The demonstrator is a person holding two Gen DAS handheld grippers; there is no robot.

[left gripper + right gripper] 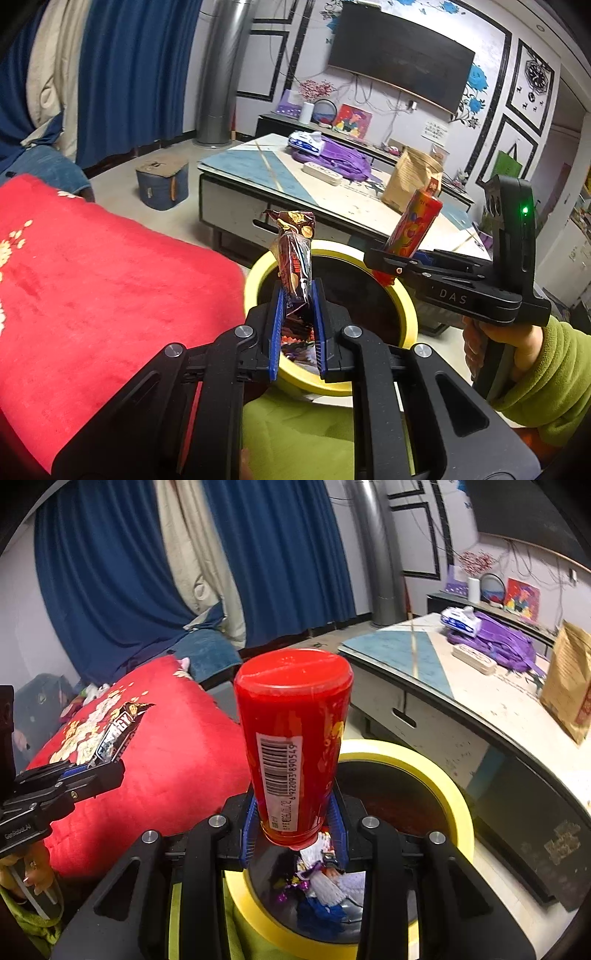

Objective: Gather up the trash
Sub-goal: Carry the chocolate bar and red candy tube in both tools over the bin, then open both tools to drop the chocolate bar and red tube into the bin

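While both grippers are held above the yellow-rimmed trash bin (402,306), whose black opening fills the lower centre of both views, the chief risk is judged to be a drop that lands outside that rim. On the red blanket (92,277) spread over the left of the frame, a stray piece would have to be collected again. The red cylindrical tube (291,738) is clamped near its lower end by the right gripper (295,825), jaws narrowed onto it, and most of its length stands above the pads at centre frame; being top-heavy and smooth, it could pivot on release and strike the rim or roll toward the low table (480,701) at right. The brown snack wrapper (295,254) is pinched by the nearly closed left gripper (298,317), just above the bin's near-left edge in the left wrist view; being light and crinkled, it could cling to a pad or flutter sideways. Wrappers (321,878) already lie in the bin.
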